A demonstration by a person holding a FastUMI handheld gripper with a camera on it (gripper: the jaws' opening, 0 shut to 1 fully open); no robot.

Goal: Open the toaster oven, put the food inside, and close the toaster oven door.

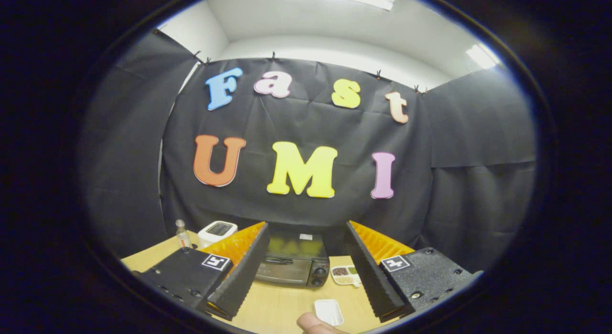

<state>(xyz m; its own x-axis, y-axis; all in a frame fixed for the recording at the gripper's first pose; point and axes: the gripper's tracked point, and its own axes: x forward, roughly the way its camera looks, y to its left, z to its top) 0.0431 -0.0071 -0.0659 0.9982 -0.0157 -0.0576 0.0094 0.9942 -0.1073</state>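
Fingertip of a person [313, 323] shows at bottom centre beside a small white tray [329, 311]. Gripper [304, 276] fingers stand wide apart, holding nothing. Toaster oven [292, 264] sits beyond them, door closed – food dish [346, 275] just right of it on the table [282, 307]. Judging by that, opening the door comes next – reach its handle.

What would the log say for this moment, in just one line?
tongs: open, holding nothing | toaster oven: door shut, beyond tongs | food tray: on table beside oven | white dish: nearer, by fingertip

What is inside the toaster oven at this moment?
Cannot tell: the toaster oven has its door shut, and the dark glass hides the inside. The open gripper holds nothing; a food tray sits beside the oven.
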